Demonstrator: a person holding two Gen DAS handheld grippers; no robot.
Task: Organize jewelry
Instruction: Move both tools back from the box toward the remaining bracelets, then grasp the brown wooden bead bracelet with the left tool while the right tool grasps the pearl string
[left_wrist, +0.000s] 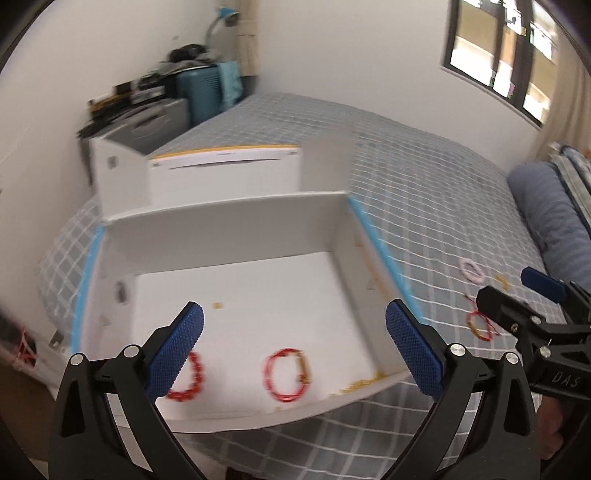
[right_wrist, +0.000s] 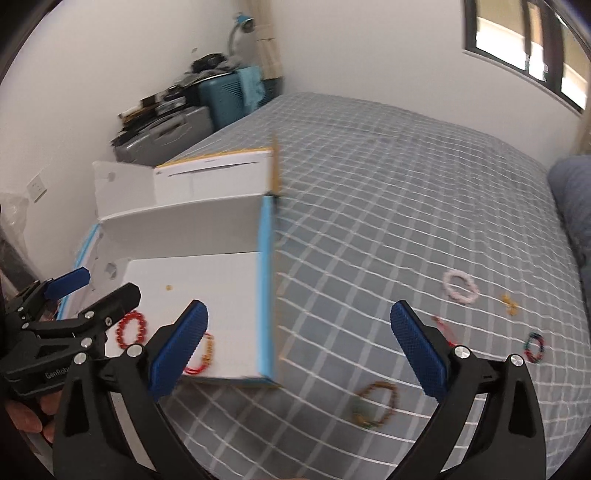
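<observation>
An open white box (left_wrist: 236, 229) with blue-taped edges lies on the checked bed; it also shows in the right wrist view (right_wrist: 184, 218). Inside lie a red bead bracelet (left_wrist: 190, 380) (right_wrist: 131, 328) and a red string bracelet with a gold piece (left_wrist: 288, 374) (right_wrist: 203, 354). My left gripper (left_wrist: 295, 347) is open and empty above the box's front. My right gripper (right_wrist: 299, 347) is open and empty over the bed beside the box. On the bed lie a pink bracelet (right_wrist: 460, 286), a brown bead bracelet (right_wrist: 375, 404), a dark multicolour bracelet (right_wrist: 535, 346), a gold piece (right_wrist: 509, 304) and a red string bracelet (left_wrist: 480, 325).
The grey checked bedspread (right_wrist: 406, 184) stretches far and right. A rolled blue blanket (left_wrist: 546, 221) lies at the right. A teal suitcase (right_wrist: 225, 99) and piled items stand in the far corner. A window (left_wrist: 498, 44) is at the upper right.
</observation>
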